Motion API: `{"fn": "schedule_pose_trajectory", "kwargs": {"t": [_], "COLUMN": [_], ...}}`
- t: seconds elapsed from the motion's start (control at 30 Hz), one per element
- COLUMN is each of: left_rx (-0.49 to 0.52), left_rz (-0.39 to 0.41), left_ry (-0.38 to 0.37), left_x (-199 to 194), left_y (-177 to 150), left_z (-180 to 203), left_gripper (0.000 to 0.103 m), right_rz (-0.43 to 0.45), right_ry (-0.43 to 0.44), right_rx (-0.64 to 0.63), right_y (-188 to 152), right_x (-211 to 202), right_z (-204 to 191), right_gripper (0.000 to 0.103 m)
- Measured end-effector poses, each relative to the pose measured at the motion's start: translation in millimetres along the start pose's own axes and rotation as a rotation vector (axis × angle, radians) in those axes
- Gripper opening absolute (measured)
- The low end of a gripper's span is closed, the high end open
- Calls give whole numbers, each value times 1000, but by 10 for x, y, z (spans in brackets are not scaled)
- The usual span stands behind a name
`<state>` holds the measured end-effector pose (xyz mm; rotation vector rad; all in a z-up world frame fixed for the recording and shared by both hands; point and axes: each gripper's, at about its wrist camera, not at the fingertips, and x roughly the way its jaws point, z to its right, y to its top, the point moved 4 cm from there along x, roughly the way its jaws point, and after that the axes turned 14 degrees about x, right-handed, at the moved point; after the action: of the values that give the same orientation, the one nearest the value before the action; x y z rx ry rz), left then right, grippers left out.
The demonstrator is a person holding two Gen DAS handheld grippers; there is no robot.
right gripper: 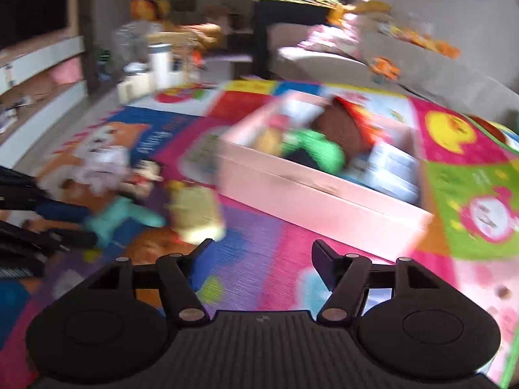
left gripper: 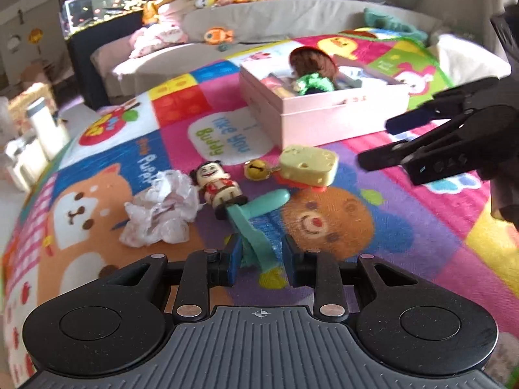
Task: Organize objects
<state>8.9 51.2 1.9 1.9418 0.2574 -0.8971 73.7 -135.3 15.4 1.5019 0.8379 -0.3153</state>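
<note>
A teal plastic toy (left gripper: 256,223) lies on the colourful play mat (left gripper: 421,201). My left gripper (left gripper: 262,267) has its jaws on either side of the toy's near end with a gap, so it is open around it. Beyond it lie a small doll figure (left gripper: 215,184), a yellow cheese toy (left gripper: 308,165), a gold bell (left gripper: 254,169) and crumpled paper (left gripper: 162,207). A pink box (left gripper: 324,120) with several toys stands behind. My right gripper (right gripper: 259,259) is open and empty above the mat, near the cheese toy (right gripper: 194,214) and the pink box (right gripper: 324,201); this view is blurred.
A beige sofa (left gripper: 259,22) with plush toys runs along the back. A fish tank (left gripper: 103,6) stands at the back left. White bottles (left gripper: 42,129) stand on the floor left of the mat. The right gripper (left gripper: 438,139) shows in the left wrist view.
</note>
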Motion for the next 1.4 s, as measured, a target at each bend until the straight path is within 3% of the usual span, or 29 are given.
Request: {"fn": "schedule_pose_trajectory", "kwargs": {"t": [0.2, 0.27, 0.5, 0.57, 0.63, 0.7, 0.73, 0.87, 1.1, 1.27, 1.3, 1.33, 1.37, 1.4], "left_rx": [-113, -142, -184, -196, -199, -203, -207, -209, -240, -235, -238, -241, -243, -242], "left_rz": [-39, -36, -17, -4, 1, 1, 0, -6, 22, 33, 32, 32, 31, 32], "left_ry": [52, 49, 23, 6, 9, 18, 21, 29, 32, 34, 36, 38, 40, 43], "left_x": [110, 141, 203, 198, 200, 207, 210, 219, 189, 166, 166, 165, 165, 162], "left_y": [-39, -54, -90, -92, -91, -91, -89, -81, -134, -150, -148, -146, -145, -147], "left_z": [-124, -156, -162, -145, -126, -114, -115, -111, -122, -106, -107, -108, -106, -103], "left_gripper": [31, 32, 29, 30, 30, 30, 30, 30, 26, 25, 25, 25, 25, 25], "right_rz": [-27, -52, -84, -75, -32, -15, -13, 5, 43, -41, -73, -103, -98, -92], "right_ry": [36, 48, 53, -3, -140, -237, -245, -168, -82, -17, -9, -7, -15, -19], "right_rx": [-25, -20, -27, -66, -86, -47, -3, 112, -8, 57, 92, 121, 132, 132], "right_y": [62, 58, -119, -201, -237, -218, -199, -154, -149, 56, 75, 76, 70, 65], "right_x": [412, 473, 137, 28, -31, -66, -91, -160, 3, 281, 345, 390, 375, 339], "right_z": [-340, -335, -48, 106, 298, 506, 599, 718, 391, 491, 528, 551, 547, 532], "right_gripper": [62, 39, 38, 39, 41, 47, 53, 75, 80, 79, 76, 64, 58, 58]}}
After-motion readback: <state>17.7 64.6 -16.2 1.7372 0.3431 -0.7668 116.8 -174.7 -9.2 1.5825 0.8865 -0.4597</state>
